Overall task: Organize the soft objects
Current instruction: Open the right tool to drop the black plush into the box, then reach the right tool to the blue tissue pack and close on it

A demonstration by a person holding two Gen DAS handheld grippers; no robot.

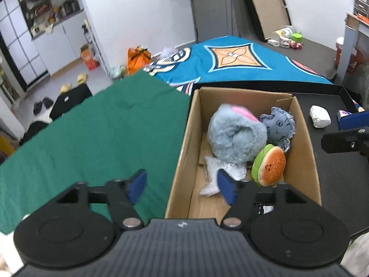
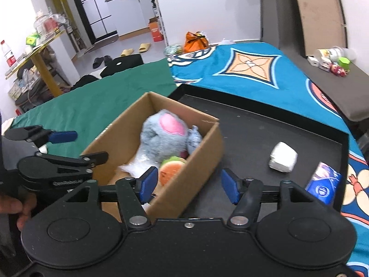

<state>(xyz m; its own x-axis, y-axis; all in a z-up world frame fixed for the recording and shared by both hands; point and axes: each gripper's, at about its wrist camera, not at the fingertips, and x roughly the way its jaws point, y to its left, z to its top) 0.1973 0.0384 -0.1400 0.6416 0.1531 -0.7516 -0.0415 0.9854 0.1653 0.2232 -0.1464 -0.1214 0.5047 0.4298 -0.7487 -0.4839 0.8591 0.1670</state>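
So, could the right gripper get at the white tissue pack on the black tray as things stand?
Probably yes. The white tissue pack lies alone on the black tray, clear of the cardboard box, and the right gripper is open and empty.

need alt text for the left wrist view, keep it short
An open cardboard box holds a fluffy grey-blue plush, a small denim doll, a burger plush and a white packet. The left tool hovers open over its near edge, holding nothing. A green cloth lies left.
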